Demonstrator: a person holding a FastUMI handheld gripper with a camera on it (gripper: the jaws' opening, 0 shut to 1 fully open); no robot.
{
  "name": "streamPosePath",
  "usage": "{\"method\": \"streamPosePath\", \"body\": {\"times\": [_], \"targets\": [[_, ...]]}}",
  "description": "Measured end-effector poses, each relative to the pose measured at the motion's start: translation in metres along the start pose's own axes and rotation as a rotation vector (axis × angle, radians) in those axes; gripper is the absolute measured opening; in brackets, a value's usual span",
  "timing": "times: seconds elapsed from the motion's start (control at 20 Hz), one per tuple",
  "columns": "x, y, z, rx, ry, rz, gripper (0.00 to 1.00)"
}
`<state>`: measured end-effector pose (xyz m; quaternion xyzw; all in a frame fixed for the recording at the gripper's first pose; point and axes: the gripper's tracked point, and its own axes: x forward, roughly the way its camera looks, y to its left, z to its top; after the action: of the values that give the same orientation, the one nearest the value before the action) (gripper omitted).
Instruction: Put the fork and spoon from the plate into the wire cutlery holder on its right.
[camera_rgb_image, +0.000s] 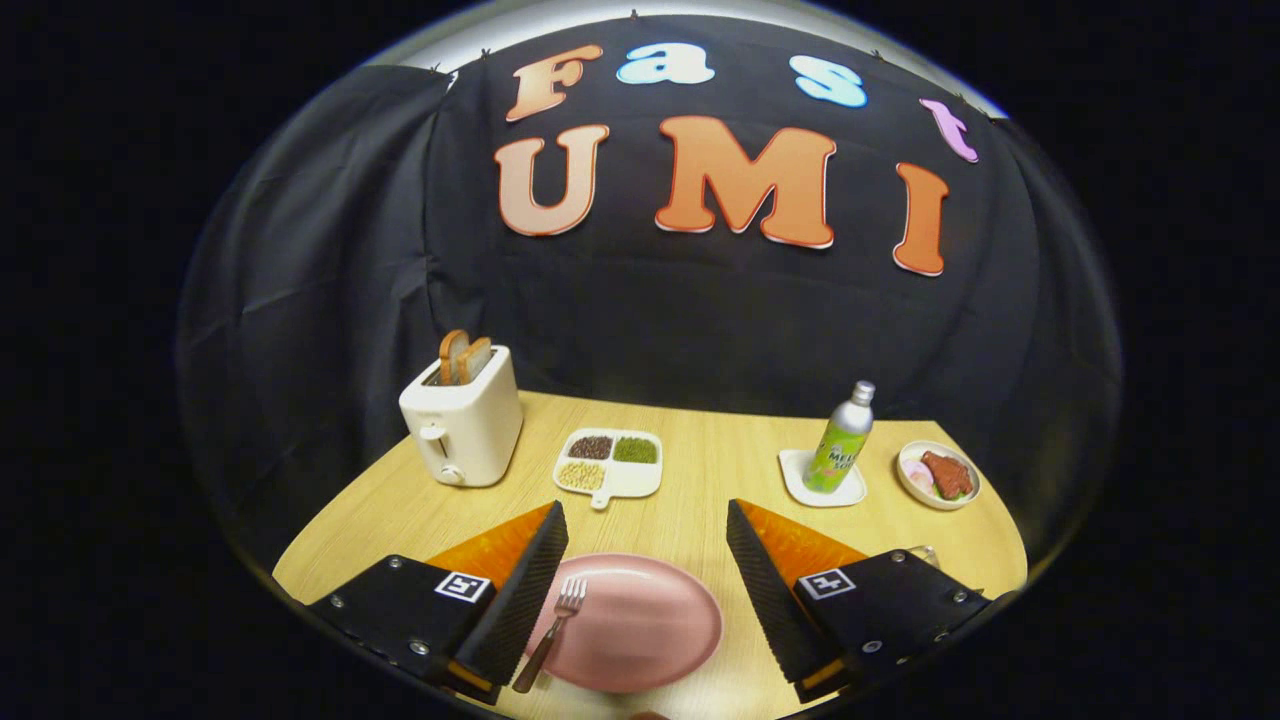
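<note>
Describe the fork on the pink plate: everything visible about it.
The fork looks like metal, silvery at the tines and darker along the handle. It lies flat on the left part of the round pink plate, tines pointing toward the table's far side, the handle end reaching out past the plate's near rim. It sits just inside the gripper's left finger; whether they touch is unclear. The jaws stand wide open, holding nothing.

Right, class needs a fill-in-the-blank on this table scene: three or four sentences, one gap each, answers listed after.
1. The fork lies on the pink ____, between the fingers of the gripper.
2. Two slices of bread stand in the ____ beyond the left finger.
3. The gripper's fingers are ____, holding nothing.
4. The bottle stands upright on a white ____.

Missing words: plate; toaster; open; coaster
</note>
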<state>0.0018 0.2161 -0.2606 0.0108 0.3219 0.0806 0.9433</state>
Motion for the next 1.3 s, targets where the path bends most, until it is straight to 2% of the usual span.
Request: {"method": "streamPosePath", "body": {"times": [0.35,0.6,0.85,1.05,1.15,1.2,1.25,1.3], "targets": [[0.014,0.028,-0.092,0.037,0.302,0.052,0.96],[0.027,0.048,-0.136,0.031,0.431,0.076,0.96],[0.027,0.052,-0.170,0.016,0.563,0.065,0.94],[0.030,0.050,-0.180,-0.004,0.604,0.061,0.84],[0.030,0.052,-0.184,-0.015,0.619,0.072,0.73],[0.030,0.052,-0.186,-0.023,0.628,0.076,0.61],[0.030,0.054,-0.190,-0.031,0.639,0.082,0.56],[0.029,0.055,-0.193,-0.041,0.652,0.090,0.45]]}}
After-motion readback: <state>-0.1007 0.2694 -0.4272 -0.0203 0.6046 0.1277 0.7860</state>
